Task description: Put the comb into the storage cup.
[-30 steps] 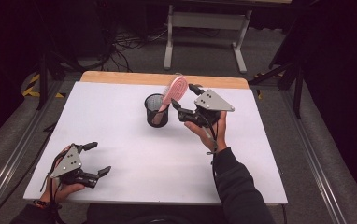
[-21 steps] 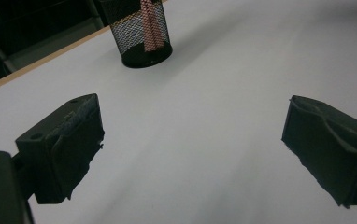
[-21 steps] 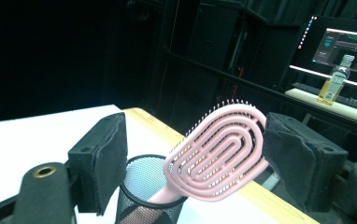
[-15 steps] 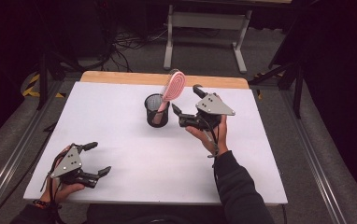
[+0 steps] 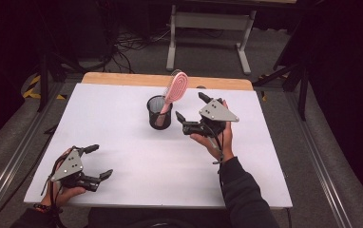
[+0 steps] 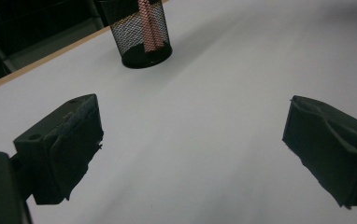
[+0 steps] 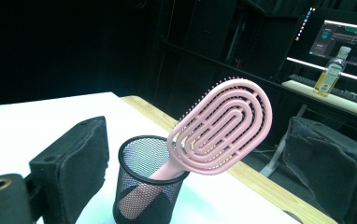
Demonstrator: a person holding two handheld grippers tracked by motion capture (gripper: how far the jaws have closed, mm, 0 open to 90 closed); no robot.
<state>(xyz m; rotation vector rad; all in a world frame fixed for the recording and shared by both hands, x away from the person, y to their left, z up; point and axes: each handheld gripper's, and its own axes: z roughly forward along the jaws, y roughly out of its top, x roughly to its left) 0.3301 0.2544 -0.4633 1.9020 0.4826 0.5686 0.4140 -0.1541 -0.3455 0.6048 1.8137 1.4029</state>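
High view: the left hand-held gripper (image 5: 93,162) is resting on the white bench (image 5: 122,142), well in front of the black mesh cup (image 5: 159,112), jaws wide and gripping nothing. The right hand-held gripper (image 5: 191,107) is sitting just beside the cup; its jaws have just been opening and are holding nothing. The pink hairbrush (image 5: 174,91) is standing tilted inside the cup.
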